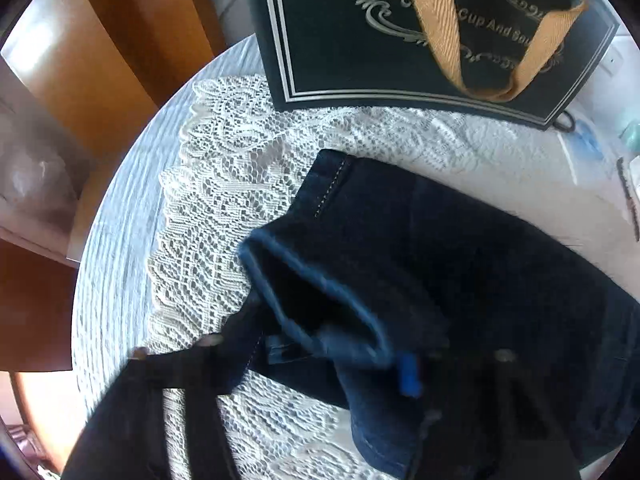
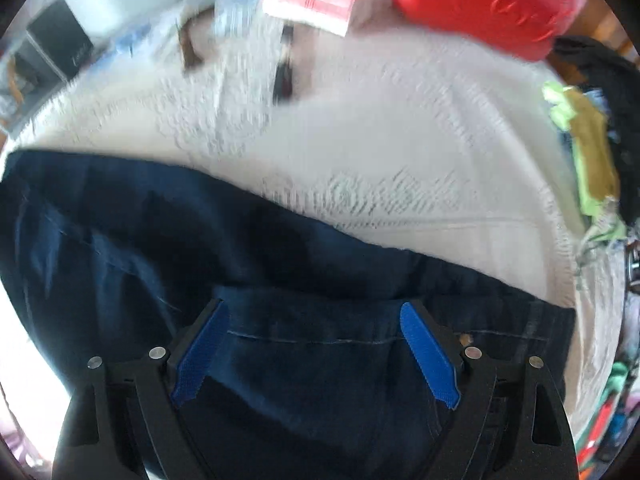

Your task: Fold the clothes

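Dark blue jeans (image 1: 460,248) lie on a round table with a white lace cloth (image 1: 224,184). In the left wrist view my left gripper (image 1: 360,364) is shut on a jeans leg hem (image 1: 320,300) and holds it lifted above the rest of the jeans; one blue pad (image 1: 409,376) shows under the fabric. In the right wrist view my right gripper (image 2: 316,344) is open, its blue pads (image 2: 430,356) spread wide just above the jeans (image 2: 200,240) near a stitched seam. It holds nothing.
A black gift bag with gold handles (image 1: 420,32) lies at the far side of the table. A red bag (image 2: 488,0) and a pink-white box (image 2: 316,0) lie beyond the jeans. A pile of coloured clothes (image 2: 588,148) sits at the right. A wooden door (image 1: 120,40) stands at the left.
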The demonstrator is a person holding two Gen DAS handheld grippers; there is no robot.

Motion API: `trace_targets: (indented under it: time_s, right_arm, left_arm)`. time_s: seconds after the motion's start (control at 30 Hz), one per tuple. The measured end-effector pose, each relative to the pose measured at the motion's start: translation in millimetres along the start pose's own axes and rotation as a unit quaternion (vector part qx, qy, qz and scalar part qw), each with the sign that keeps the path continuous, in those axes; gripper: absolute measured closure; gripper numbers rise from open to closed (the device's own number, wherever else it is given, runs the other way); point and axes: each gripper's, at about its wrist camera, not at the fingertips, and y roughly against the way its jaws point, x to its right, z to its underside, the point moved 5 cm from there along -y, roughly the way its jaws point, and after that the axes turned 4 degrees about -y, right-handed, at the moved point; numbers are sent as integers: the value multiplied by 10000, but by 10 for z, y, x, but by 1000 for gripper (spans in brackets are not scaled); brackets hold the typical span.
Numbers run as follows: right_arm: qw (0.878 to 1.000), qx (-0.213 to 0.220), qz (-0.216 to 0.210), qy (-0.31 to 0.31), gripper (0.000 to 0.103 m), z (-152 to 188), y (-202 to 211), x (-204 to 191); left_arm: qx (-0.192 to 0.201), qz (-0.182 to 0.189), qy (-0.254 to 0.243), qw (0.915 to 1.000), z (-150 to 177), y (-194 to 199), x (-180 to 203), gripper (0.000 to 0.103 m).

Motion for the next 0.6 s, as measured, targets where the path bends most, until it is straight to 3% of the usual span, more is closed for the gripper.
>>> trace_targets:
  time_s: [0.07, 0.13, 0.2, 0.27, 0.33, 0.37, 0.43, 0.53, 0.6]
  right_arm:
    - [9991, -363, 167, 149, 60, 100, -135, -51]
    - [9993, -83, 208, 300, 83, 138, 60, -132]
    - [9991, 401, 34, 104, 89, 118, 353, -102]
    - [9937, 1088, -62, -260, 88, 13, 635, 52]
    - [9885, 1388, -83, -599, 77, -138, 636, 218]
    - [9895, 1257, -57, -713, 65, -205, 536, 283]
    - [9911, 867, -135, -998, 64, -185, 437, 348]
    - [9764, 1345, -760, -1506, 57, 100, 747, 506]
    - [9656, 1595, -873, -1861, 29, 350, 906, 644]
  left_arm:
    - [120, -99, -154, 9998, 15, 138, 88, 83]
    - [655, -233, -286, 9972, -24, 454, 176, 84]
    - [1037, -282, -124, 9941, -88, 698, 207, 84]
    - [1188, -469, -70, 9918, -220, 720, 239, 73]
    - [1080, -647, -86, 9920, -336, 637, 280, 32]
    - [699, -670, 30, 9953, -336, 556, 276, 24]
    - [606, -431, 139, 9971, -280, 577, 268, 22]
    - [601, -277, 391, 9970, -110, 684, 122, 17]
    - [494, 43, 897, 9947, 8, 673, -76, 14]
